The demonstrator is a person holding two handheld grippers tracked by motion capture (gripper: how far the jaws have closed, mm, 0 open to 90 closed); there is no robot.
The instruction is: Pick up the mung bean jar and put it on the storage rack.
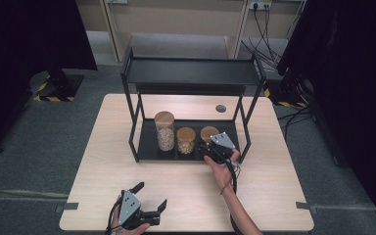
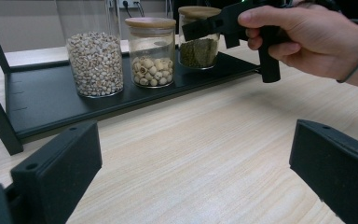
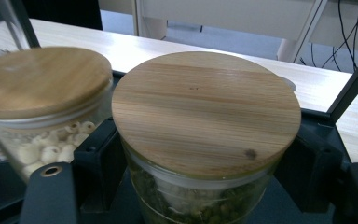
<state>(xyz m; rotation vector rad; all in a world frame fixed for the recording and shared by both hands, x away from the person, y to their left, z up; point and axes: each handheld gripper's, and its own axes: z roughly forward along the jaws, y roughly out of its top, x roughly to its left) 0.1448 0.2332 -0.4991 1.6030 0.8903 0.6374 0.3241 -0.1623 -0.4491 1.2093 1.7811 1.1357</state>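
Three glass jars with wooden lids stand on the lower tray (image 1: 148, 143) of a black rack. The tall jar (image 1: 164, 129) holds pale grain. The middle jar (image 1: 186, 140) holds white round seeds. My right gripper (image 1: 208, 147) is shut on the right jar (image 1: 207, 132), which holds green beans. In the right gripper view its jaws press both sides of this green-bean jar (image 3: 205, 109) just under the lid, and the seed jar (image 3: 37, 84) stands close beside it. My left gripper (image 1: 152, 195) rests open near the table's front edge, with nothing between its jaws (image 2: 193, 168).
The rack's upper shelf (image 1: 191, 72) overhangs the jars, and its thin posts (image 1: 245, 128) stand at the tray's corners. A round cable hole (image 1: 220, 108) sits in the wooden tabletop behind the rack. Grey carpet surrounds the table.
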